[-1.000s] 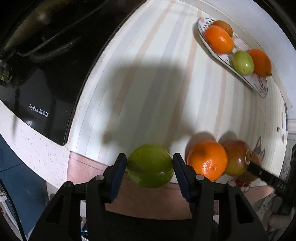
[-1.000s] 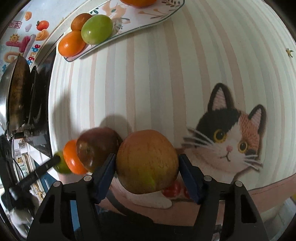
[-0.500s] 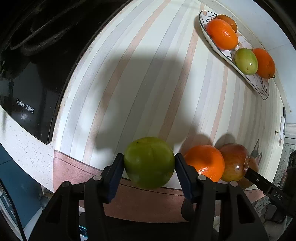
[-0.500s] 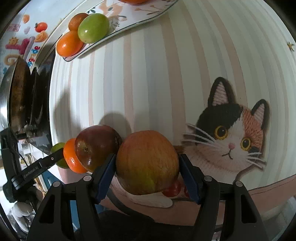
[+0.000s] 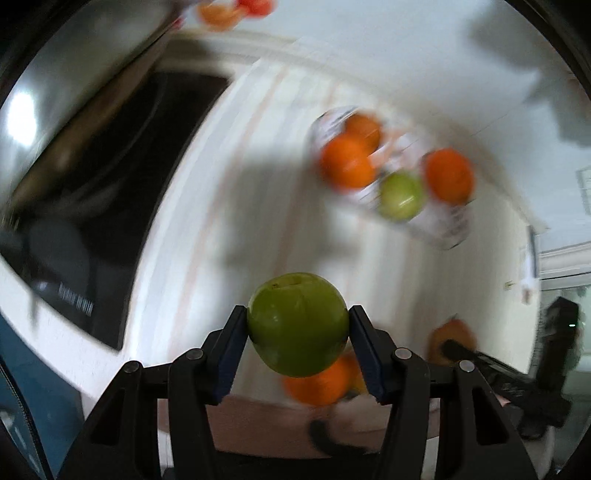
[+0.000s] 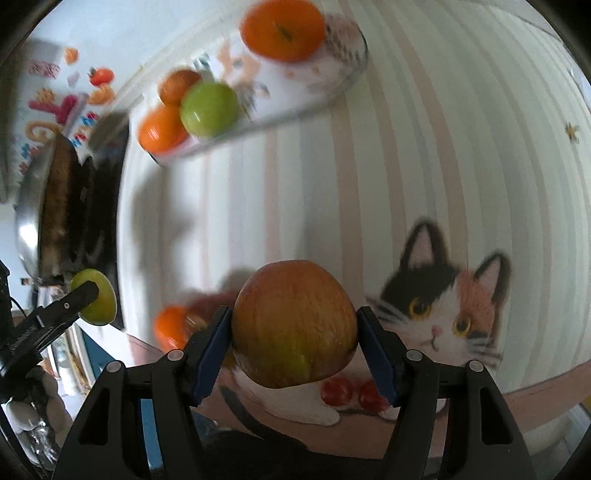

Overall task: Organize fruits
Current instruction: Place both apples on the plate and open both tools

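Fruits on plate, far side.

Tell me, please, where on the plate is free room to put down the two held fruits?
The plate has a bare stretch between the green fruit and the lone orange. Its left end is crowded: two oranges touch that green fruit. The striped cloth before the plate is also bare.

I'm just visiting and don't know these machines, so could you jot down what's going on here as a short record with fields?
Left tongs: shut on a green apple, lifted off the cloth
Right tongs: shut on a reddish-yellow apple
Plate: at the far side, holding three oranges and one green fruit
Left on the cloth: an orange and a dark red fruit beside it, blurred
Table cover: striped, with a cat picture
Sharpness: both views motion-blurred
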